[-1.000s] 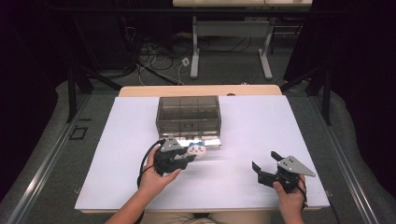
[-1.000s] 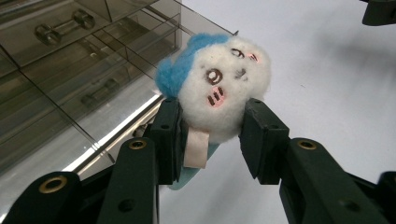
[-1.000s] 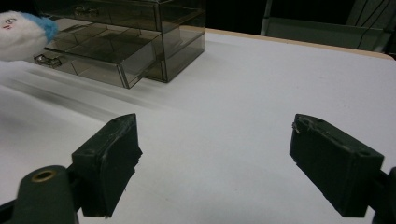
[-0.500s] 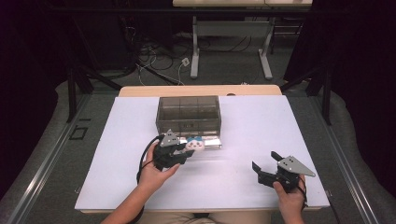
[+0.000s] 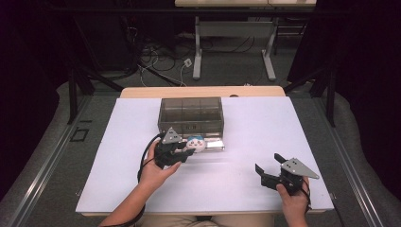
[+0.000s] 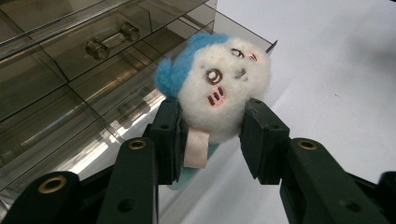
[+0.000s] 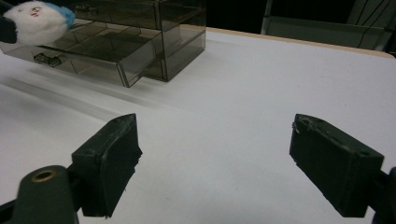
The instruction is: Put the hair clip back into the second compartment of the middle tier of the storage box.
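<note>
Left gripper nudged boxward, fingers clamping plush, base hidden; right gripper wide, empty.

- We see a white plush toy with a blue tuft, pink cheek marks, brown drawn eyes and a pale pink tag.
- The left gripper that we see clamped on the plush toy is black, with a grey three-cornered plate and brass-coloured rivets.
- The right gripper, near the table's front right corner, is black too, with a grey plate.
- The drawer box we see is smoky, see-through grey-brown, with a clear knob.
- The table is white on top; its far edge is light wood.
</note>
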Tool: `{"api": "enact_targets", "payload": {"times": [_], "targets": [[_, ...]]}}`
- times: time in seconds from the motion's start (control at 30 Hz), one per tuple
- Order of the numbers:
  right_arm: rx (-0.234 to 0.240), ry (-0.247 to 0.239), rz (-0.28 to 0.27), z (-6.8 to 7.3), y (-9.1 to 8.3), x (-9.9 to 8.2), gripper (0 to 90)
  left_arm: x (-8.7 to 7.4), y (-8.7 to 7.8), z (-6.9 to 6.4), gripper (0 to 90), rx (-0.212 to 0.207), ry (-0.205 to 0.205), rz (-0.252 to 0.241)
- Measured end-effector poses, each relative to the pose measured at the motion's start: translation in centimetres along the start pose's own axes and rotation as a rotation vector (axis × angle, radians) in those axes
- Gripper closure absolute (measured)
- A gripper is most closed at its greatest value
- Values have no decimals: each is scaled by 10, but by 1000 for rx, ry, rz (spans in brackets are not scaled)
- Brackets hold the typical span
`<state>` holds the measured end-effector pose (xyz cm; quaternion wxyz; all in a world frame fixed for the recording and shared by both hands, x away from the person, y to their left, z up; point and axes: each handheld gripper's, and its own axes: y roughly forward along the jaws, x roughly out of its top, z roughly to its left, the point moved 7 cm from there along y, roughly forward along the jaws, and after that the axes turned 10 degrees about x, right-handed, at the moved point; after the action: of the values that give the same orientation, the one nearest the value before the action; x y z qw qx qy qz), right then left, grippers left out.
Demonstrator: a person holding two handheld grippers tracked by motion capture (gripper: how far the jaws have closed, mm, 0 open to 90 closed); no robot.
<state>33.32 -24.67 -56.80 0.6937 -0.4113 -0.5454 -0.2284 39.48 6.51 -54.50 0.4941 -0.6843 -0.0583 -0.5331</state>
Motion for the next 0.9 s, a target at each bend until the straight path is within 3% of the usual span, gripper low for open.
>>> {"api": "enact_targets", "payload": {"times": [0.13, 0.9], "targets": [[-1, 4, 6, 0, 0, -1, 153, 0, 2, 3, 603, -4, -17, 6], [4, 3, 8, 0, 1, -1, 153, 7, 18, 12, 595, -21, -16, 73]]}}
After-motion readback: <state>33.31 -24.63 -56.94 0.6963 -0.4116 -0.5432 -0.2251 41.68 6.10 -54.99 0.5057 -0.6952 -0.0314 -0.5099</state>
